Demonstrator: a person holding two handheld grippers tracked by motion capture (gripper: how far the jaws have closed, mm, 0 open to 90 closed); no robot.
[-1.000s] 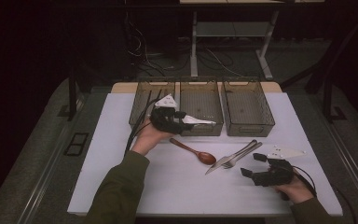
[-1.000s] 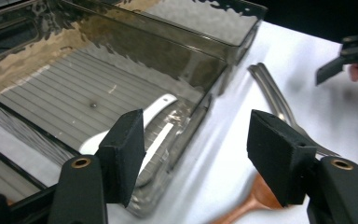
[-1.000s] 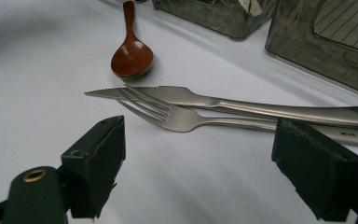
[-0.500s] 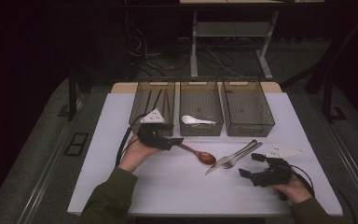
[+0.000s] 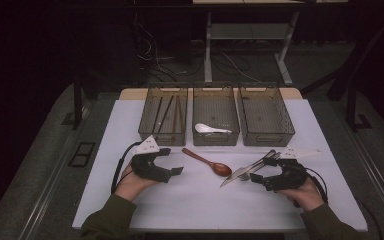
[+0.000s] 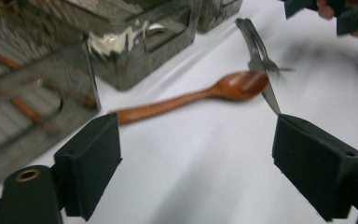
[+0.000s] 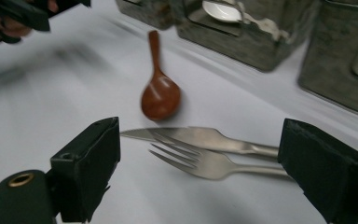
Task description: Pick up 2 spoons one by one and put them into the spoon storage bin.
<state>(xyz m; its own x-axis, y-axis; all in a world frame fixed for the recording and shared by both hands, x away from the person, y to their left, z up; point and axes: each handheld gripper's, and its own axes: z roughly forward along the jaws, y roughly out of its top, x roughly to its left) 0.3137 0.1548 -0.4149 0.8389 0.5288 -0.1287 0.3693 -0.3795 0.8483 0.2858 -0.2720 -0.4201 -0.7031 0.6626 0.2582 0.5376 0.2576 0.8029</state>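
1. Wooden, reddish-brown, the spoon (image 5: 208, 162) lies on the white table (image 5: 190, 205) at the centre of the high view, its bowl toward the lower right.
2. Your left gripper (image 5: 172, 170), left of centre, has its jaws spread wide and grasps nothing; the spoon's handle lies just beyond it.
3. Your right gripper (image 5: 257, 179), lower right, is also released, jaws apart, facing the knife (image 7: 200, 138) and fork (image 7: 205, 162) lying side by side.
4. A white spoon (image 5: 211, 129) rests in the middle bin (image 5: 215, 116).
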